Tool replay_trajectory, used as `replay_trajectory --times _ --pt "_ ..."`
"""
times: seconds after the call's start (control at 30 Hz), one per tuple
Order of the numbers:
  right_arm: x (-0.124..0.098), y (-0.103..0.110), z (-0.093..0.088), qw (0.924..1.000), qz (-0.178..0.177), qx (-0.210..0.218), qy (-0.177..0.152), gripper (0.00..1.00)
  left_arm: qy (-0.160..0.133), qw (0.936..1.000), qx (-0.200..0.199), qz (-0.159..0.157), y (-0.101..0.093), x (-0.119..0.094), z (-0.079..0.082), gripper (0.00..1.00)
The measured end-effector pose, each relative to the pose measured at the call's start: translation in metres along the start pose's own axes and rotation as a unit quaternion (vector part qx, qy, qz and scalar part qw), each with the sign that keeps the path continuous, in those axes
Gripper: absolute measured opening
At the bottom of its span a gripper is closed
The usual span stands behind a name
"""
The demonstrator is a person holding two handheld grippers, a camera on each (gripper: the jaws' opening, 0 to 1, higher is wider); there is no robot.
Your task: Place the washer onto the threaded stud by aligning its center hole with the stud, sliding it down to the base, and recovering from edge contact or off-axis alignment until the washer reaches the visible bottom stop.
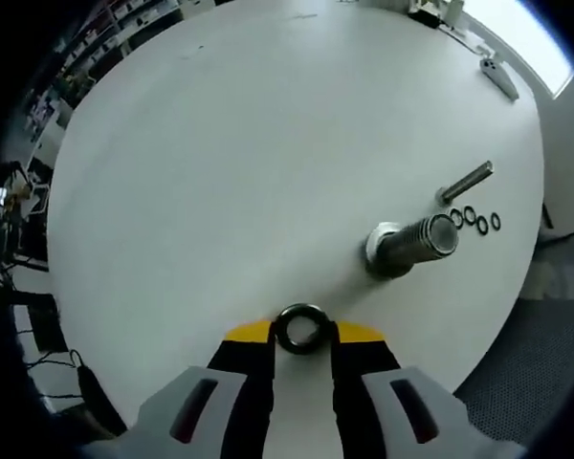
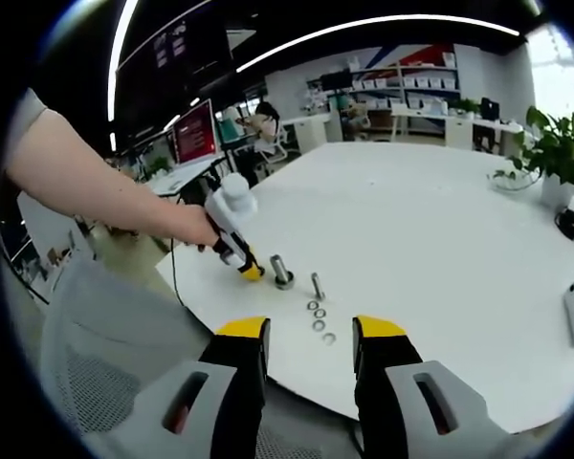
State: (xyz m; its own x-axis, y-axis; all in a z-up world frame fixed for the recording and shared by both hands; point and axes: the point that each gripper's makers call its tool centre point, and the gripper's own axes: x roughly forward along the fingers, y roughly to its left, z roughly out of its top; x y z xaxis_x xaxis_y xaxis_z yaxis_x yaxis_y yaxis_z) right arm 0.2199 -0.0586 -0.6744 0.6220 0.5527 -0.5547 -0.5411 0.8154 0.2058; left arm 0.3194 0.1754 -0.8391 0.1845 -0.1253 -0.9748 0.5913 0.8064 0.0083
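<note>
Here, left tool (image 1: 302, 337) pinches washer (image 1: 301, 327) at its tips, hole facing up for threading | threaded stud (image 1: 413, 245) stands at two o'clock on desk (image 1: 230, 172) | right tool (image 2: 309, 337) gapes empty, well back.

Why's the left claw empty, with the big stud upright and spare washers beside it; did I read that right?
Not quite: the left claw isn't empty, it's holding a washer, as the left gripper view shows. The stud and spare washers are as you said.

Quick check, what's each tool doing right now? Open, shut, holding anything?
Left tool: shut on the washer, short of the threaded stud.
Right tool: open, holding nothing, back from the table.
</note>
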Motion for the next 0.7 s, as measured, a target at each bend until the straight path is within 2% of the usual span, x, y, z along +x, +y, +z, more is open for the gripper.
replay_trajectory --times 0.23,0.7 --pt "0.0 0.002 -0.001 1.0 0.004 -0.004 0.002 0.37 -0.006 0.9995 0.029 -0.008 -0.007 -0.002 -0.002 0.19" --pt "0.0 0.001 -0.001 1.0 0.003 -0.001 0.003 0.37 -0.002 0.9988 0.046 -0.017 -0.018 -0.004 -0.004 0.19"
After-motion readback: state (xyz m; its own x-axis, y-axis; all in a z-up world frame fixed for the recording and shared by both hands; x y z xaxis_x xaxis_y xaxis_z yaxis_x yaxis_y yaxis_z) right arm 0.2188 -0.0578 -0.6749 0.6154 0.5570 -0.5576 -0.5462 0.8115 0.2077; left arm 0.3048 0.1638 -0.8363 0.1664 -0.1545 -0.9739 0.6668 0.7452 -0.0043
